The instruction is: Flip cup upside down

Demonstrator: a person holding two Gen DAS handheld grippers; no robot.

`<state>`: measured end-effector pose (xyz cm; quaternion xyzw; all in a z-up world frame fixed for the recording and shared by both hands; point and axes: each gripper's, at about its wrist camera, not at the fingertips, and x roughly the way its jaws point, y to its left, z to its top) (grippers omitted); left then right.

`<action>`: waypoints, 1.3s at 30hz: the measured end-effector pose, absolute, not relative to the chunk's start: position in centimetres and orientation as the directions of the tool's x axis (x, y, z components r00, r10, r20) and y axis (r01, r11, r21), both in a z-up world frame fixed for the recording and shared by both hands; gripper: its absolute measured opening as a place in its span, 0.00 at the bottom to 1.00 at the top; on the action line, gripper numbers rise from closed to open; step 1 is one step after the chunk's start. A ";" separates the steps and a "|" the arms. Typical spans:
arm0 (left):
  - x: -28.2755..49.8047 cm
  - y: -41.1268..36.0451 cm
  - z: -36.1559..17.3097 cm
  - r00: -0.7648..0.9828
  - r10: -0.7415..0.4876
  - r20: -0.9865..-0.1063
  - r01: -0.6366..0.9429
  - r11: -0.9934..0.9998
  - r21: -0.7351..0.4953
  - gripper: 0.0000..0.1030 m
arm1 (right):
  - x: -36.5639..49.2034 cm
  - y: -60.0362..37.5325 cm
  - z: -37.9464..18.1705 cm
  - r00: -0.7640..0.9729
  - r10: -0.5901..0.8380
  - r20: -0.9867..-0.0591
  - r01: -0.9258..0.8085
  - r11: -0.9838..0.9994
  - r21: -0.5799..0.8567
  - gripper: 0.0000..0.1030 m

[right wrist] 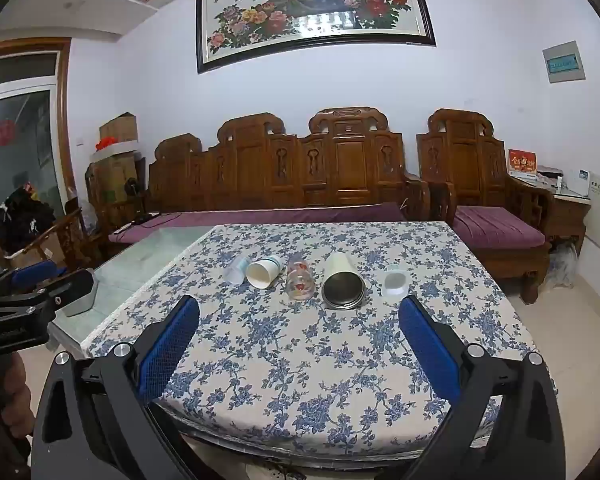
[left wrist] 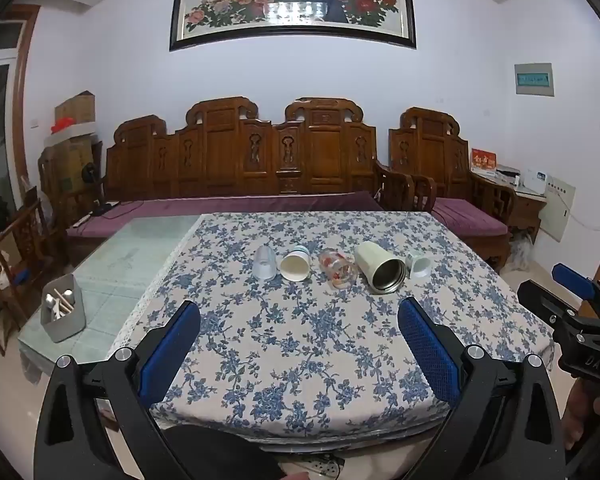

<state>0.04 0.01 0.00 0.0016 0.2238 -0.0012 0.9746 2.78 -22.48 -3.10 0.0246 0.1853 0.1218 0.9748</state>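
Five cups lie on their sides in a row mid-worktop. Your left hand-held gripper and right hand-held gripper both hang released, well short of them. The cream steel-lined tumbler looks stiff, heavyish and slick, so clamp across its mid-body. The white paper cup should crush easily; squeeze it lightly.

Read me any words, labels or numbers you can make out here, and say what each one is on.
"DAS": embossed on the right gripper body, left wrist view.
Left gripper body lettering: blurred.
Red box gold characters: too small.
Wall panel label: unreadable.
Cups: no legible text.
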 end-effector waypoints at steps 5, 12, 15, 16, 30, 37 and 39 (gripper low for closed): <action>0.0 0.1 0.0 0.903 -0.001 -0.430 0.003 1.000 0.002 0.93 | 2.8 -22.5 -3.1 0.901 0.249 -0.357 -0.229 0.969 0.097 0.98; 0.4 -0.5 0.4 0.902 -0.005 -0.431 0.008 1.000 0.005 0.93 | 2.8 -22.5 -3.1 0.901 0.247 -0.356 -0.229 0.969 0.093 0.98; 0.2 0.0 0.6 0.901 -0.015 -0.433 0.013 1.000 -0.006 0.93 | 2.8 -22.5 -3.1 0.901 0.248 -0.357 -0.229 0.969 0.093 0.98; 0.3 -0.1 0.7 0.902 -0.013 -0.432 0.013 1.000 -0.003 0.93 | 2.8 -22.5 -3.1 0.900 0.248 -0.357 -0.230 0.969 0.094 0.98; 0.0 0.0 1.1 0.905 -0.015 -0.426 0.019 1.000 0.004 0.93 | 2.7 -22.5 -3.0 0.901 0.246 -0.356 -0.229 0.969 0.092 0.98; -0.1 0.0 1.0 0.906 -0.016 -0.424 0.020 1.000 0.005 0.93 | 2.7 -22.5 -3.1 0.901 0.246 -0.356 -0.228 0.969 0.091 0.98; -0.1 -0.1 1.1 0.906 -0.014 -0.423 0.018 1.000 0.006 0.93 | 2.7 -22.5 -3.1 0.901 0.246 -0.356 -0.228 0.969 0.092 0.98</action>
